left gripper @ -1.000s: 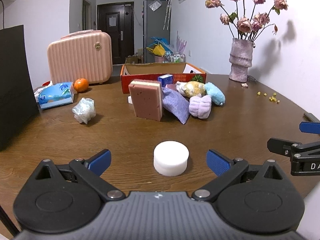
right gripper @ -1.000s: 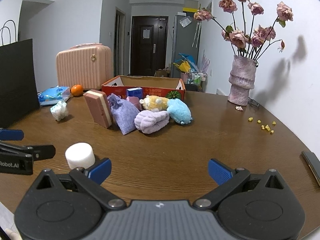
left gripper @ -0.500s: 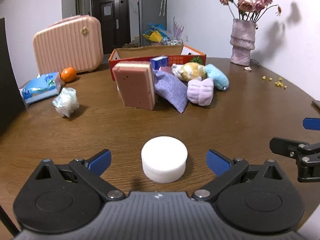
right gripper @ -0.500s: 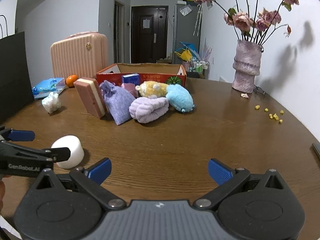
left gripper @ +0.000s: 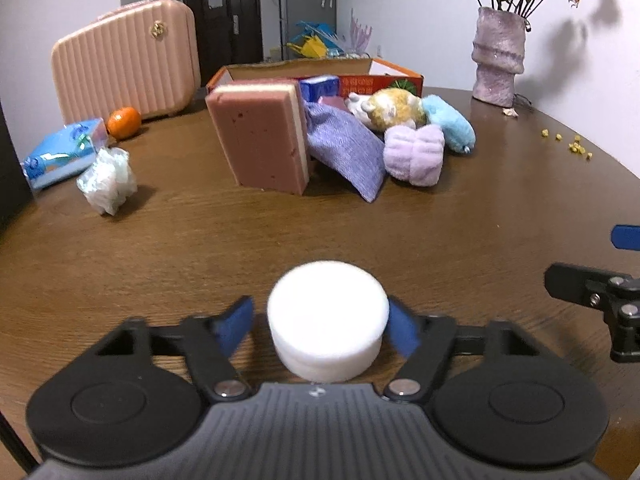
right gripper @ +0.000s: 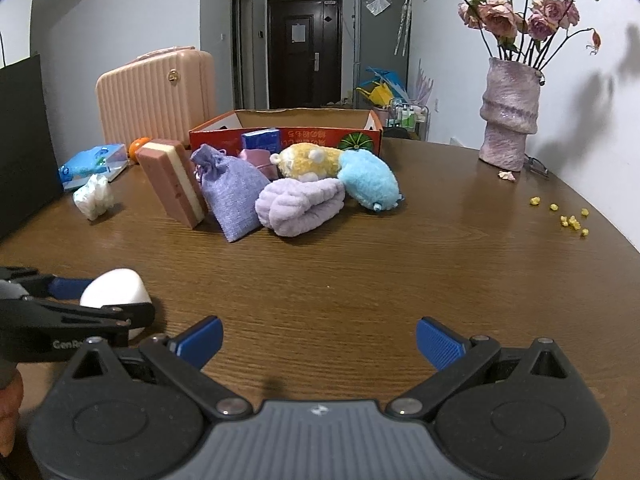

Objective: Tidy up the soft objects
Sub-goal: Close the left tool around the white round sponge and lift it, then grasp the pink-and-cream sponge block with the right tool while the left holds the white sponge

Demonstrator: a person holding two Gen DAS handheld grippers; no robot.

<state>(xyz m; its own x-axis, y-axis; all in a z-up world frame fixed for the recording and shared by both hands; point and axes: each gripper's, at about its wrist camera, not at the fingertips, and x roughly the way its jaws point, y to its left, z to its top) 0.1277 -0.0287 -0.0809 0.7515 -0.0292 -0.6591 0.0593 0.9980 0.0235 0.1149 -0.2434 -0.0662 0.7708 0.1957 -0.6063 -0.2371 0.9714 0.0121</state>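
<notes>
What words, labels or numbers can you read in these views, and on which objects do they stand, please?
"GenRo", cut off by the right gripper's body: white print on the left gripper arm, right wrist view.
Red cardboard box front: yellow characters, upside down, too blurred to read.
Blue tissue pack: print too small to read.
Small blue box: print unreadable.
Paper on the far door: unreadable.

Bare dark wooden table (right gripper: 400, 280) lies open ahead of the right tongs (right gripper: 318, 342) up to a cluster of soft items: an upright pink sponge block (right gripper: 172, 184), a lilac cloth pouch (right gripper: 232, 192) and a rolled lavender towel (right gripper: 298, 208). The red cardboard box (right gripper: 288, 134) stands behind them, blocked from the front.
</notes>
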